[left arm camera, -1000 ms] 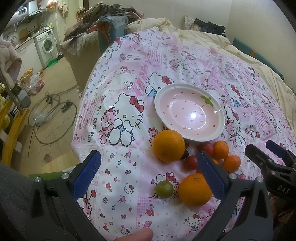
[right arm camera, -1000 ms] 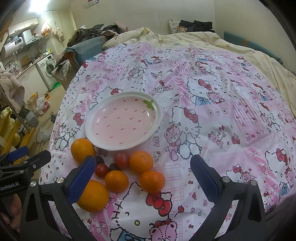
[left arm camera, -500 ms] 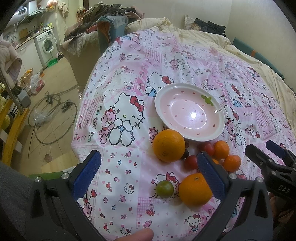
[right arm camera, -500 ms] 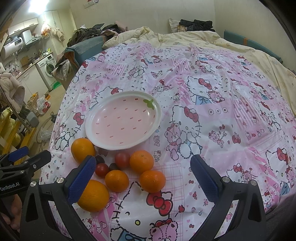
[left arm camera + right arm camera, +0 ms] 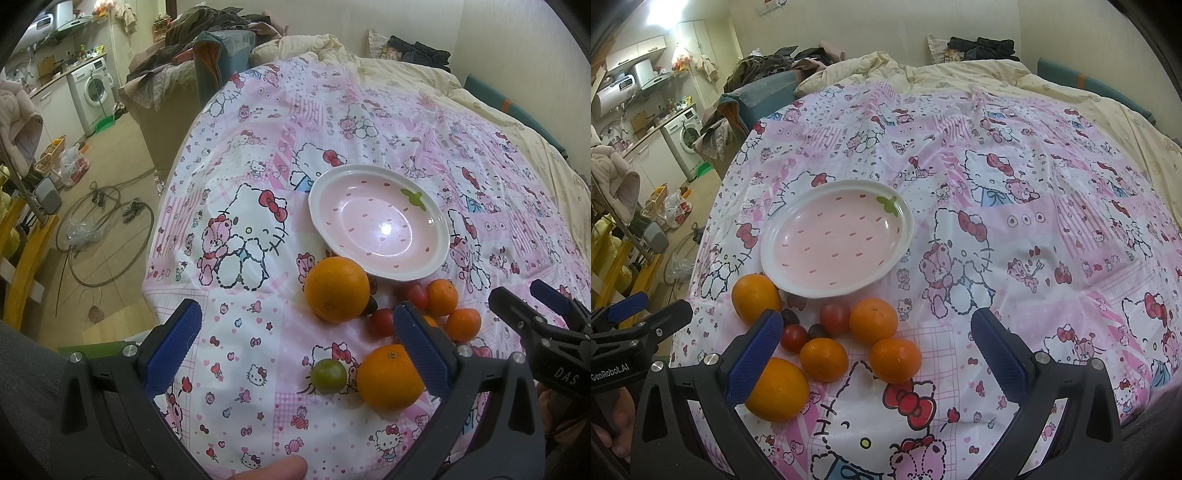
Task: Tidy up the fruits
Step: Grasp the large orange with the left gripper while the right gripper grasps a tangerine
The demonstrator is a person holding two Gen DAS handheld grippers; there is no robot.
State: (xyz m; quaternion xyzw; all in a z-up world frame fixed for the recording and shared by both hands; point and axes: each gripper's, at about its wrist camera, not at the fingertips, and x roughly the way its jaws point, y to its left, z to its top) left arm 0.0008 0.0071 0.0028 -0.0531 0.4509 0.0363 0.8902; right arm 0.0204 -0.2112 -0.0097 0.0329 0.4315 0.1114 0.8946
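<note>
A pink strawberry-patterned plate (image 5: 380, 221) (image 5: 834, 240) lies empty on the Hello Kitty cloth. Below it sit two big oranges (image 5: 337, 284) (image 5: 389, 376), three small tangerines (image 5: 873, 321) (image 5: 895, 360) (image 5: 823, 359), red cherry tomatoes (image 5: 834, 318) (image 5: 793, 338) and a green tomato (image 5: 328, 376). My left gripper (image 5: 295, 343) is open and empty, hovering just short of the fruit. My right gripper (image 5: 875, 354) is open and empty, with the tangerines between its fingers' line of sight. Each gripper shows at the other view's edge.
The pink Hello Kitty cloth (image 5: 1015, 229) covers a bed; a cream quilt (image 5: 960, 74) lies behind. The bed's left edge drops to a floor with hoses (image 5: 103, 229), a washing machine (image 5: 92, 88) and piled clothes (image 5: 207, 40).
</note>
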